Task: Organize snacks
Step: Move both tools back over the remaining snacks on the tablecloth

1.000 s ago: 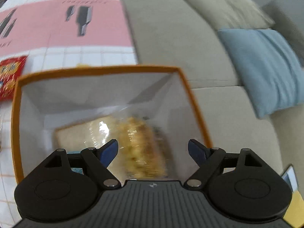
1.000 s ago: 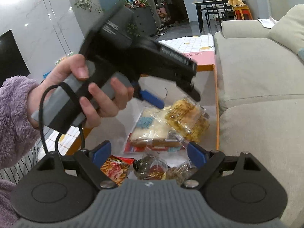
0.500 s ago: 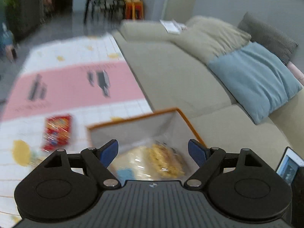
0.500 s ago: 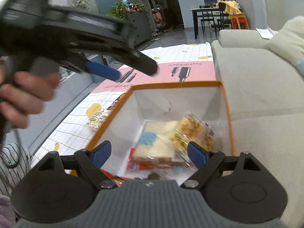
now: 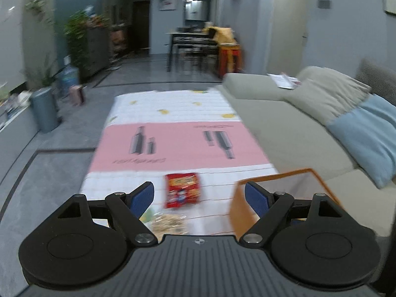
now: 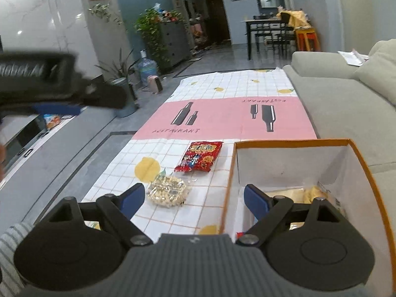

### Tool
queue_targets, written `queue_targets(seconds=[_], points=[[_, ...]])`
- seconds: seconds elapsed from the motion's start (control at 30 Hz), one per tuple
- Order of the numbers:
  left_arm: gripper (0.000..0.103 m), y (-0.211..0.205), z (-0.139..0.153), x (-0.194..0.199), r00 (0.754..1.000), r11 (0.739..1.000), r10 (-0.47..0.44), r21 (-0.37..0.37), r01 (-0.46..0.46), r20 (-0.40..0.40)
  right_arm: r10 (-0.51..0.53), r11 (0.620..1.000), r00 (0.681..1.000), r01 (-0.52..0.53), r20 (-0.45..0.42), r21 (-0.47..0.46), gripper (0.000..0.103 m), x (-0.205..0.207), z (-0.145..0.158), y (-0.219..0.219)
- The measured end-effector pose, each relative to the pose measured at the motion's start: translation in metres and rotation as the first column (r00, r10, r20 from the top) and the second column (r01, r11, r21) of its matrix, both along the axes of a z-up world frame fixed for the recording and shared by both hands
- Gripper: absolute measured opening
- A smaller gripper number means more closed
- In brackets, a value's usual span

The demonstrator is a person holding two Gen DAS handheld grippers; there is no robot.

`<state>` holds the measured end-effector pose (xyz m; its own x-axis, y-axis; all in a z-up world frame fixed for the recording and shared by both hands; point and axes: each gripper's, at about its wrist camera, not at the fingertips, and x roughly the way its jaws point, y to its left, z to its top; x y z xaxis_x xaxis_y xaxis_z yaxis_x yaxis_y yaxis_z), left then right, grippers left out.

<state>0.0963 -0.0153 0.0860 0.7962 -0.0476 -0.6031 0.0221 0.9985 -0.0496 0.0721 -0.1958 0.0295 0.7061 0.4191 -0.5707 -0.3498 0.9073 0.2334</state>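
Left wrist view: looks forward and down along the cloth-covered table (image 5: 173, 113), sofa (image 5: 284, 128) at frame right. Right wrist view: same heading, nearer the orange box (image 6: 356, 153). Shared: red snack packet (image 5: 182, 190), box, cloth.

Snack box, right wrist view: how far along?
Partly done: the orange-rimmed box already holds wrapped snacks. Nothing is in hand; the left gripper and right gripper are both open and empty. Left on the cloth: the red packet and the clear nut pack.
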Motion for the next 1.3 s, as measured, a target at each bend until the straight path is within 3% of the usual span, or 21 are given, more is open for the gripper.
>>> queue_targets(seconds=[0.27,0.43,0.83,1.0,1.17,1.3], points=[[0.098,0.062,-0.051,0.019,0.982,0.989,0.142,-0.016,-0.145,-0.12,0.019,0.998,0.999,-0.016,0.046,-0.054,0.085,-0.015,0.004,0.042],[0.097,0.093,-0.085,0.023,0.966,0.987,0.159,-0.004,-0.163,-0.205,0.015,1.0,1.0,-0.015,-0.005,-0.023,0.085,-0.013,-0.007,0.069],[0.096,0.148,-0.132,0.043,0.933,0.984,0.164,-0.007,-0.176,-0.321,-0.101,0.995,0.984,0.097,-0.146,-0.038,0.085,0.035,-0.062,0.135],[0.094,0.174,-0.156,0.059,0.896,0.972,0.18,-0.065,-0.225,-0.407,-0.171,0.984,0.962,0.176,-0.211,0.005,0.085,0.068,-0.086,0.144],[0.094,0.189,-0.163,0.063,0.892,0.972,0.174,-0.071,-0.223,-0.418,-0.251,0.968,0.938,0.244,-0.24,-0.061,0.085,0.104,-0.108,0.162],[0.094,0.203,-0.169,0.065,0.88,0.958,0.173,-0.131,-0.254,-0.442,-0.306,0.951,0.913,0.285,-0.269,-0.116,0.086,0.125,-0.127,0.172]])
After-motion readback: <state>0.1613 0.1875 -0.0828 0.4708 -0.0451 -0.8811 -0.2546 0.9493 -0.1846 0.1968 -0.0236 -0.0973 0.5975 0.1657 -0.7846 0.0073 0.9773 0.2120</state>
